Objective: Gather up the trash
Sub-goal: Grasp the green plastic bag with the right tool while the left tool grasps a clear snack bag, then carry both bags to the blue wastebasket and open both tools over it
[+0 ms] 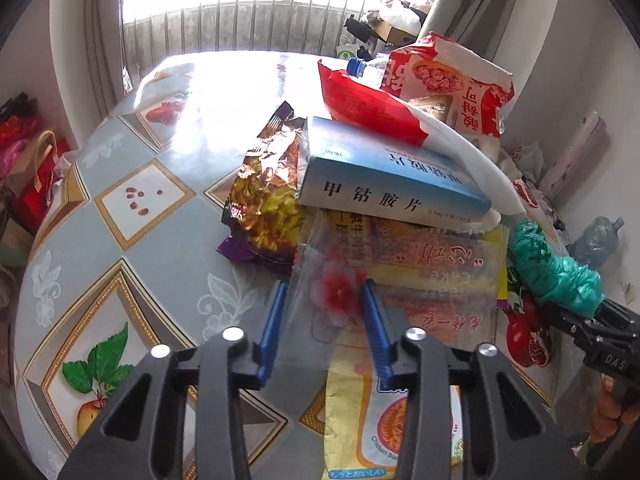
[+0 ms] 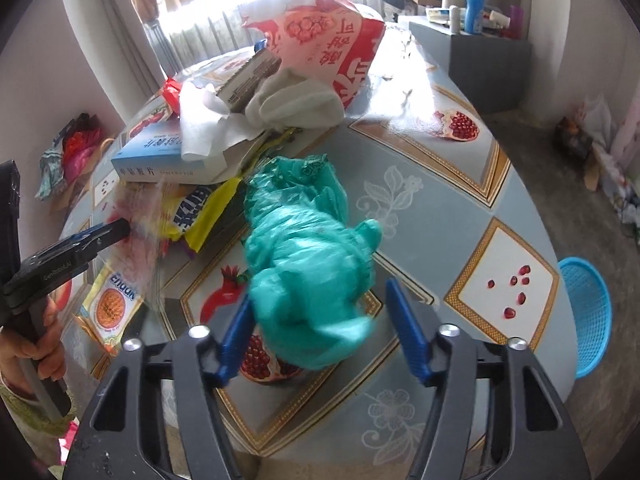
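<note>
The left gripper (image 1: 326, 292) straddles a clear flowered wrapper (image 1: 340, 292) lying on the yellow packets at the heap's 6 o'clock edge; its jaws are part-closed, and whether the pads press it I cannot tell. The right gripper (image 2: 320, 304) has its jaws apart around a crumpled green bag (image 2: 308, 248) on the table (image 2: 460, 208), at the heap's 4 o'clock; contact is unclear.
</note>
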Available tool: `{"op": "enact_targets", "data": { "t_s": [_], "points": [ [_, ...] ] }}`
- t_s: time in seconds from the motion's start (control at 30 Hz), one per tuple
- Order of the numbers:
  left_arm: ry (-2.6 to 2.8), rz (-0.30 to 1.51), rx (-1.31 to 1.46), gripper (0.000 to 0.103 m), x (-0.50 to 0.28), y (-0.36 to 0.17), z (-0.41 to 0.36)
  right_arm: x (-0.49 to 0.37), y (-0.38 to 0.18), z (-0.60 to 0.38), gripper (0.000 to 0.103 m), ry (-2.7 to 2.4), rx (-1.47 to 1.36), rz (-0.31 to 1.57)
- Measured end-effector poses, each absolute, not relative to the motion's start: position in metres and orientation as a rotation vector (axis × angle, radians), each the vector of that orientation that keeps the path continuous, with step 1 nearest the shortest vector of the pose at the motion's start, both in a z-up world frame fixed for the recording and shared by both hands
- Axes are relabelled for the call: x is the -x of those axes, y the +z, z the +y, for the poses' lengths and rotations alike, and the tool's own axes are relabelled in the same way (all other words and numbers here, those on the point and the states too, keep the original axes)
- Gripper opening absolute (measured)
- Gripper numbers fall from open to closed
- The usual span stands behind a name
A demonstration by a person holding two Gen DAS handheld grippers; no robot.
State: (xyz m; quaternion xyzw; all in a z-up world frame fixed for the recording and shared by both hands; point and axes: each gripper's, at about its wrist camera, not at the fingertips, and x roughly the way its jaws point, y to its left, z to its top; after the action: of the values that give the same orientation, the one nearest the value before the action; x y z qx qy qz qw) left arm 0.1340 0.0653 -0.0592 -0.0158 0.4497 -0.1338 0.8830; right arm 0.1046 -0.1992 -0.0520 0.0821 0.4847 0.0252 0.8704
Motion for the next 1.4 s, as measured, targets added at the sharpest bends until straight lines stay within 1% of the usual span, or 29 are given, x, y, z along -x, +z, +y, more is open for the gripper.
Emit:
{"op": "enact_targets", "data": {
  "t_s": [0.07,0.1,0.17,0.23,0.37,0.63,0.8,0.97,1.03,1.1,1.27,1.37,1.4],
  "points": [
    [-0.277,0.925,0.025,0.023,-0.132,-0.056,0.065,-0.104,-0.052,-0.201,0.041,0.046,-0.181,1.014],
    [-0.28,0.92,0.023,0.021,-0.13,-0.054,0.065,-0.104,-0.051,-0.202,0.041,0.045,-0.184,1.015],
    [-0.282,0.907,0.015,0.013,-0.127,-0.05,0.065,-0.101,-0.05,-0.206,0.038,0.042,-0.196,1.013],
    [-0.292,0.89,0.009,0.01,-0.121,-0.044,0.064,-0.1,-0.049,-0.207,0.037,0.037,-0.199,1.008],
    [-0.315,0.859,0.017,0.008,-0.107,-0.028,0.065,-0.09,-0.041,-0.21,0.034,0.028,-0.207,0.978],
    [-0.424,0.774,0.028,0.007,-0.058,0.021,0.056,-0.056,-0.013,-0.218,0.033,0.01,-0.224,0.89],
    [-0.52,0.692,0.009,0.006,-0.039,0.059,0.027,-0.023,0.002,-0.243,0.033,-0.04,-0.275,0.82],
    [-0.65,0.646,-0.071,0.006,-0.043,0.087,-0.045,0.01,0.009,-0.293,0.033,-0.16,-0.348,0.757],
    [-0.727,0.64,-0.118,0.006,-0.046,0.091,-0.089,0.023,0.008,-0.32,0.033,-0.227,-0.386,0.738],
    [-0.796,0.672,-0.164,0.006,-0.053,0.091,-0.139,0.039,0.004,-0.355,0.033,-0.317,-0.43,0.727],
    [-0.901,0.778,-0.31,0.006,-0.073,0.069,-0.282,0.063,-0.014,-0.431,0.033,-0.498,-0.518,0.726],
    [-0.961,0.816,-0.426,0.006,-0.081,0.04,-0.378,0.066,-0.036,-0.478,0.033,-0.573,-0.577,0.744],
    [-0.961,0.822,-0.461,0.006,-0.082,0.03,-0.398,0.064,-0.046,-0.492,0.033,-0.585,-0.597,0.752]
  ]
}}
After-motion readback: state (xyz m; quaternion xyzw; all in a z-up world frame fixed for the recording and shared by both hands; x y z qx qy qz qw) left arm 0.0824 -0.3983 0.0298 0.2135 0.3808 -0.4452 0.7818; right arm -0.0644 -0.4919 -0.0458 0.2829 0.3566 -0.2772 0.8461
